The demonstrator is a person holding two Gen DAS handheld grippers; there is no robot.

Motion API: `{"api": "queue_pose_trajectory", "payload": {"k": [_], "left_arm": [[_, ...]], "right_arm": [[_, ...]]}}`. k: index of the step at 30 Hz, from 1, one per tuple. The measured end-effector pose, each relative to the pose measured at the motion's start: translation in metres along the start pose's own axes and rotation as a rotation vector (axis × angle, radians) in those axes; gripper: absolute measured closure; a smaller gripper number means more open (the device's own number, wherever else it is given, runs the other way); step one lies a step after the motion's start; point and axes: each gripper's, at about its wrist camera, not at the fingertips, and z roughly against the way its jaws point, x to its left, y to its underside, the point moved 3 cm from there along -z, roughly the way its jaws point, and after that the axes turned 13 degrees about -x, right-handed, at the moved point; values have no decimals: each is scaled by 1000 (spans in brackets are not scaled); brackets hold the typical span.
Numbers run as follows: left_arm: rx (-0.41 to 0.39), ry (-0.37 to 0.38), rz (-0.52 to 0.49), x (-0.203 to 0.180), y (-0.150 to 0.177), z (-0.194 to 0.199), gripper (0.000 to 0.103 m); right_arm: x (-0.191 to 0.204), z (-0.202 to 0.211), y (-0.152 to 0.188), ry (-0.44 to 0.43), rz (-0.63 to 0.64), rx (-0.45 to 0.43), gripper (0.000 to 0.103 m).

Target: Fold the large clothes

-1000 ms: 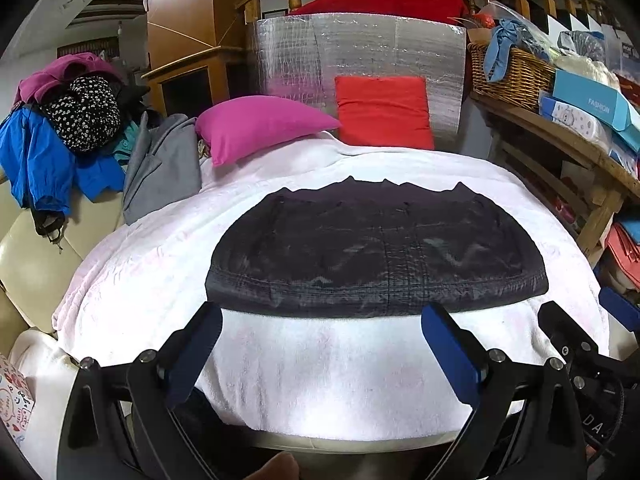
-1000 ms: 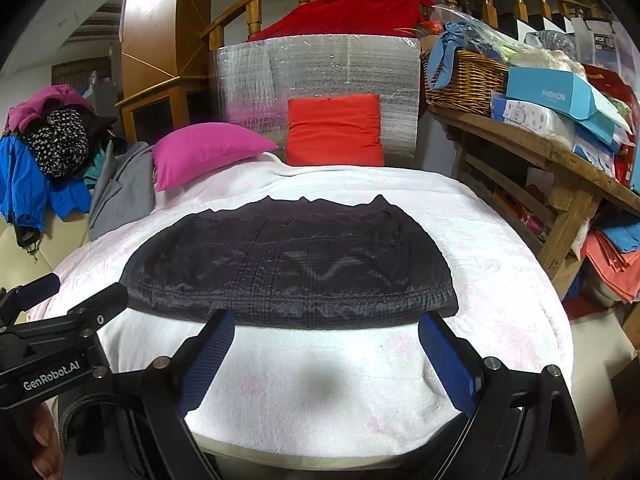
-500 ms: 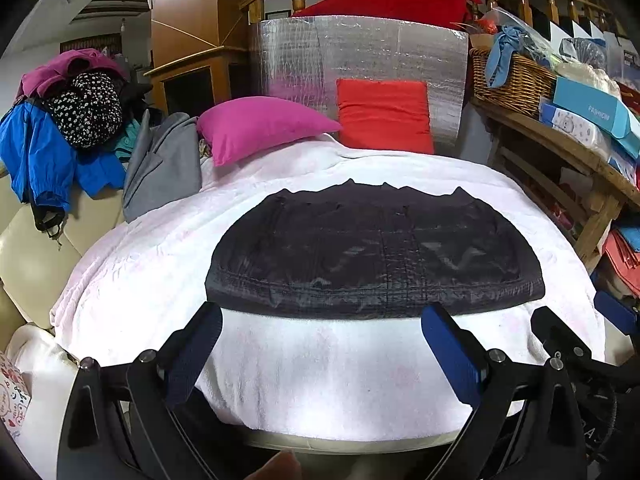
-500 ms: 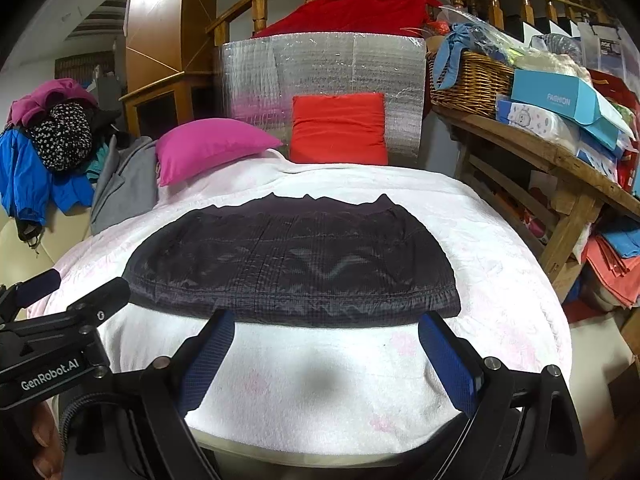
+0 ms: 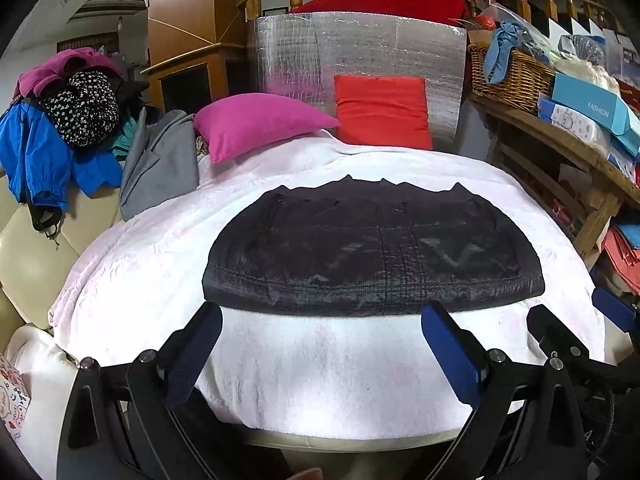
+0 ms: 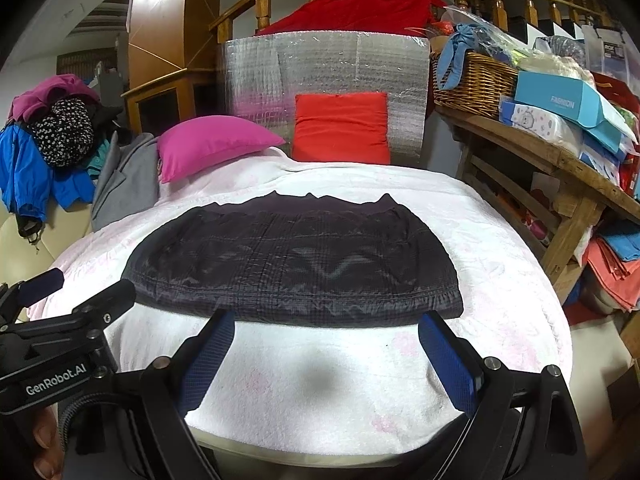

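A dark black garment [image 5: 372, 252] lies spread flat on a white blanket [image 5: 320, 364] over a table; it also shows in the right wrist view [image 6: 296, 268]. My left gripper [image 5: 320, 332] is open and empty, its blue pads just short of the garment's near hem. My right gripper [image 6: 326, 336] is open and empty, likewise at the near hem. The right gripper's body shows at the right edge of the left view [image 5: 560, 332], and the left gripper's at the left edge of the right view [image 6: 60, 320].
A pink pillow [image 5: 260, 124] and a red cushion [image 5: 382, 110] lie at the blanket's far end before a silver foil panel [image 5: 356, 52]. A clothes pile [image 5: 60, 128] sits left on a cream sofa. A wooden shelf [image 6: 552, 160] with a basket and boxes stands right.
Both grippers have edged slightly forward toward the garment's near hem. The garment has not moved and both grippers stay open.
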Motion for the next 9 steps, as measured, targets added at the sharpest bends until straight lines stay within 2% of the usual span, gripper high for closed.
{"api": "queue_pose_trajectory", "payload": {"k": [9], "left_arm": [[-18,-9,-18,-2,-2,2,3]], "right_arm": [[2,0,-1,-1,6,1,8]]}}
